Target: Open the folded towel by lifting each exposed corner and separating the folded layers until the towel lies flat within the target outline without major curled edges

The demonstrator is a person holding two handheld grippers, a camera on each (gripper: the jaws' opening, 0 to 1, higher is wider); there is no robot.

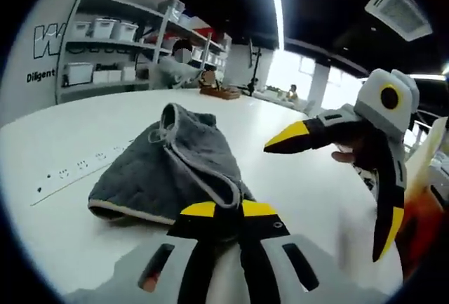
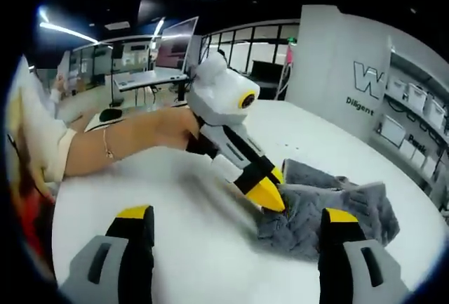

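A grey quilted towel (image 1: 165, 170) lies bunched on a white table (image 1: 77, 248), its pale-trimmed edge curling across the centre of the left gripper view. At the bottom centre of that view the left gripper (image 1: 228, 210) has its two yellow-tipped jaws drawn close together over the towel's near edge, a fold of grey cloth pinched between them. The right gripper (image 1: 337, 184) enters from the right of the frame, carried by a hand (image 1: 351, 155), its jaws spread wide, one yellow tip pointing toward the towel at centre right and the other hanging low near the lower right; it stands apart from the cloth and has nothing in it. In the right gripper view the same towel (image 2: 330, 213) sits crumpled at lower right, between that view's own widely parted jaws, which rise from the bottom left and bottom right, the right one overlapping the cloth's edge. The left gripper (image 2: 270, 193) reaches down from the upper centre, its yellow tips meeting on the towel's left edge, with the person's bare forearm (image 2: 126, 142) stretching away to the left. Shelving (image 1: 112, 44) with white storage bins stands in the upper left of the left gripper view.
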